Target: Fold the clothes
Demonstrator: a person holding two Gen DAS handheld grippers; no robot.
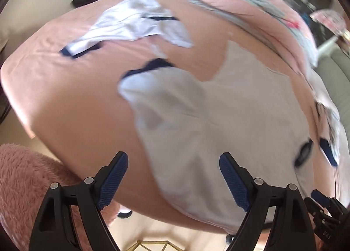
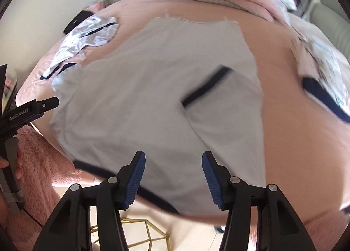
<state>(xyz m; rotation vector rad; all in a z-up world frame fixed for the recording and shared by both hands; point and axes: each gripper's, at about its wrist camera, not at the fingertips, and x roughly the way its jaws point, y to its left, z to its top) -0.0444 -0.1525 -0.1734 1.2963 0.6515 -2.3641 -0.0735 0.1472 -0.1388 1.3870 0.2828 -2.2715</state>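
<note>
Spread flat on the pink bed [image 2: 284,120]: a white shirt [image 2: 153,89] with navy trim, hem toward the near edge, long axis running away from both tools. Right tool [image 2: 174,179] over the hem near the middle, jaws wide apart, holding nothing. Left tool [image 1: 174,182] likewise wide apart and empty, over the shirt's near left part. More crumpled clothes [image 1: 131,23] farther back, well apart.
</note>
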